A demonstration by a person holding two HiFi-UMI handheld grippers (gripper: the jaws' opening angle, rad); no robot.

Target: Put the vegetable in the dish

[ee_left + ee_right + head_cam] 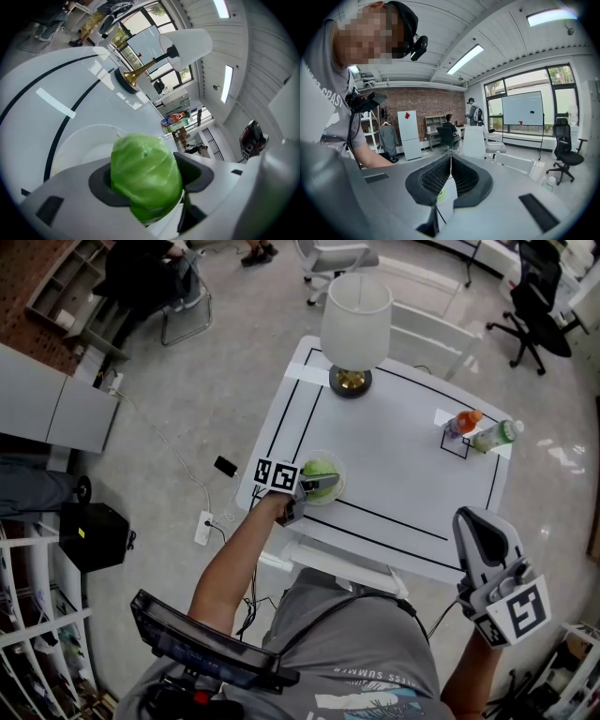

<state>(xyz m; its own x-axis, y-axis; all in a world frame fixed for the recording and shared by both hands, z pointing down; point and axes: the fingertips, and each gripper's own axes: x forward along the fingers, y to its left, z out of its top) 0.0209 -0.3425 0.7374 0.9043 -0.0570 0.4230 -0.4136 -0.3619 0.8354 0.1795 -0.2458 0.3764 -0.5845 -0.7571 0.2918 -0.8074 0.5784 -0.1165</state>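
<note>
A round green leafy vegetable (320, 468) is clamped between the dark pads of my left gripper (314, 486), directly over a shallow pale dish (338, 480) near the table's front left edge. The left gripper view shows the vegetable (145, 176) filling the jaws of the left gripper (149, 183), with the dish (86, 140) just beyond and beneath it. Whether it touches the dish I cannot tell. My right gripper (472, 521) is held off the table's front right corner. In its own view, the right gripper (450, 177) has its pads together with nothing between them.
A white-shaded lamp (354, 326) with a brass base stands at the table's far edge. Two bottles (464, 423) (495, 435) stand at the far right corner. Black tape lines mark the white table (394, 456). A phone (225, 466) and power strip (204, 527) lie on the floor at left.
</note>
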